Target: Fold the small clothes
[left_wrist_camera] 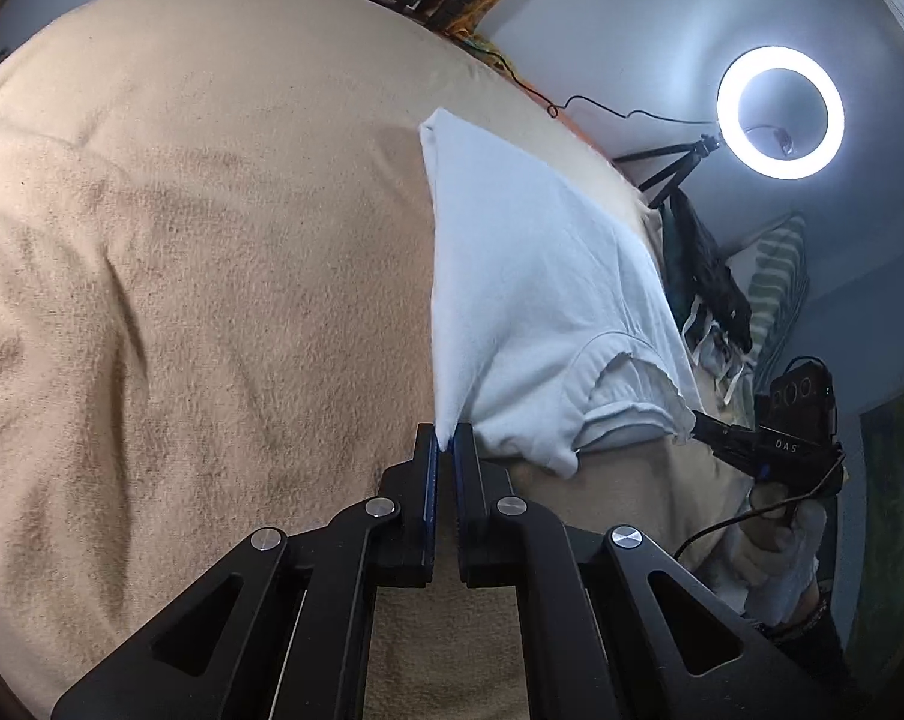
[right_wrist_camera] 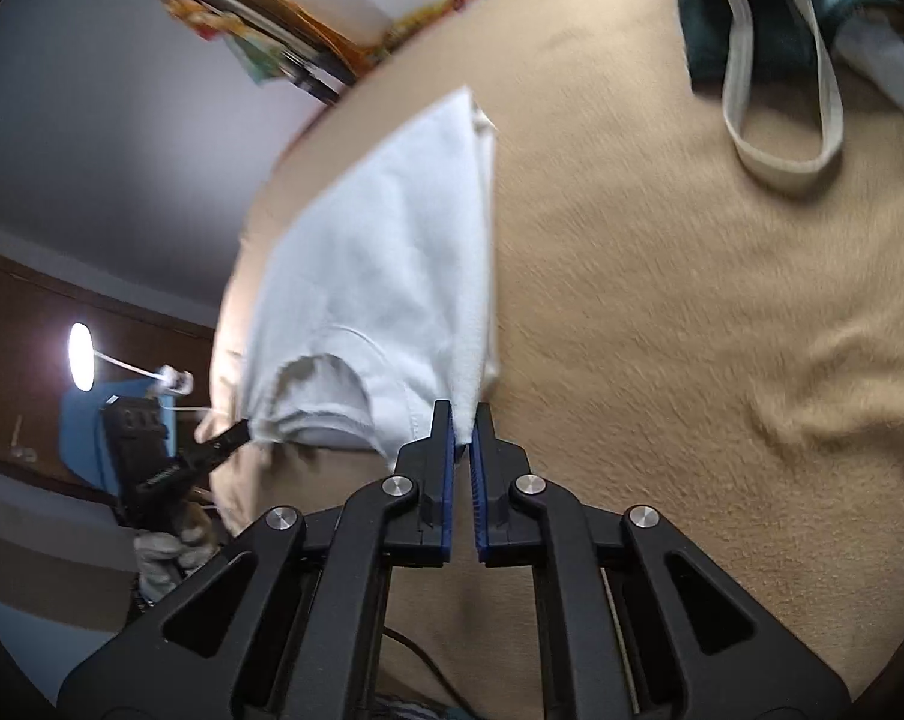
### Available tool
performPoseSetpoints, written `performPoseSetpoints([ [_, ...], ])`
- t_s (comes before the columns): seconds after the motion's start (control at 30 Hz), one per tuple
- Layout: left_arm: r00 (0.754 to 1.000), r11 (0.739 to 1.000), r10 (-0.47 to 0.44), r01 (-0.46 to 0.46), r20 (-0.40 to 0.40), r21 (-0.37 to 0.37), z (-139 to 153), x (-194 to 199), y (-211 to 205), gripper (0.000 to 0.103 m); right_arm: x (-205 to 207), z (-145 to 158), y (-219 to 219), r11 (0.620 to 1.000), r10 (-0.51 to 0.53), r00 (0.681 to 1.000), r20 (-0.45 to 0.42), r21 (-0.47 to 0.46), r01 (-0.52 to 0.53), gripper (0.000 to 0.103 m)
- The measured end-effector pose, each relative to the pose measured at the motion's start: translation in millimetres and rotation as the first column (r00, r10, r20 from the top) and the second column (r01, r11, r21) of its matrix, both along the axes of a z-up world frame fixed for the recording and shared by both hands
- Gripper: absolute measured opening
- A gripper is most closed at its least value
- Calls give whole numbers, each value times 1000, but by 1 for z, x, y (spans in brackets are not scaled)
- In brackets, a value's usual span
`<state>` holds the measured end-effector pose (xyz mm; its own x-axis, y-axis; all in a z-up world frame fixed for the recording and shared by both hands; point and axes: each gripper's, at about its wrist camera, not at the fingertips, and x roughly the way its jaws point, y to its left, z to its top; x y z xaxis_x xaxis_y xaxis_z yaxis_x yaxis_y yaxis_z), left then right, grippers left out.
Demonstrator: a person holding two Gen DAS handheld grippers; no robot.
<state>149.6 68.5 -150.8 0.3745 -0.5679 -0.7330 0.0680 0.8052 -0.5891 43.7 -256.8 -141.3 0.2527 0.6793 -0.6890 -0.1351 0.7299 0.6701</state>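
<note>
A small white T-shirt (left_wrist_camera: pixel 530 276) is stretched in the air above a tan blanket (left_wrist_camera: pixel 212 276), its far end resting on the blanket. My left gripper (left_wrist_camera: pixel 446 438) is shut on one near corner of the shirt. My right gripper (right_wrist_camera: pixel 464 420) is shut on the other near corner; the shirt (right_wrist_camera: pixel 380 276) hangs to its left. Each gripper shows in the other's view: the right one (left_wrist_camera: pixel 701 423) at the shirt's right edge, the left one (right_wrist_camera: pixel 242 429) at the shirt's left edge. The neck opening (left_wrist_camera: pixel 626 384) faces the grippers.
A pile of dark clothes with a white-strapped bag (right_wrist_camera: pixel 776 66) lies at the blanket's far side. A lit ring light (left_wrist_camera: pixel 779 111) on a tripod stands beyond the bed edge, next to a striped pillow (left_wrist_camera: pixel 776 276). Books (right_wrist_camera: pixel 260 18) lie past the blanket's far edge.
</note>
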Motion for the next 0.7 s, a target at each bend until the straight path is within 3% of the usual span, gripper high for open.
performPoseSetpoints([
  [0.17, 999, 998, -25, 23, 32, 65, 9, -1, -4, 3, -3, 15, 8, 990, 46, 997, 67, -139, -36, 8],
  [0.3, 999, 994, 2, -6, 40, 113, 12, -4, 3, 9, -5, 24, 4, 967, 78, 990, 118, -250, -47, 31],
  [0.4, 998, 993, 30, -37, 62, 111, 16, -7, 10, 9, -3, 34, -6, 972, 54, 984, 167, -233, -14, 32],
  [0.53, 996, 995, 68, -72, 52, 67, 15, -5, 18, 36, 10, 41, -14, 984, 23, 980, 196, -178, 13, 32],
  [0.57, 996, 996, 77, -79, 45, 49, 14, -4, 19, 37, 11, 40, -14, 987, 20, 981, 195, -158, 11, 32],
  [0.7, 993, 989, 116, -118, -27, -84, 4, -1, 26, 44, 25, 37, -12, 997, 6, 982, 188, -78, 8, 56],
])
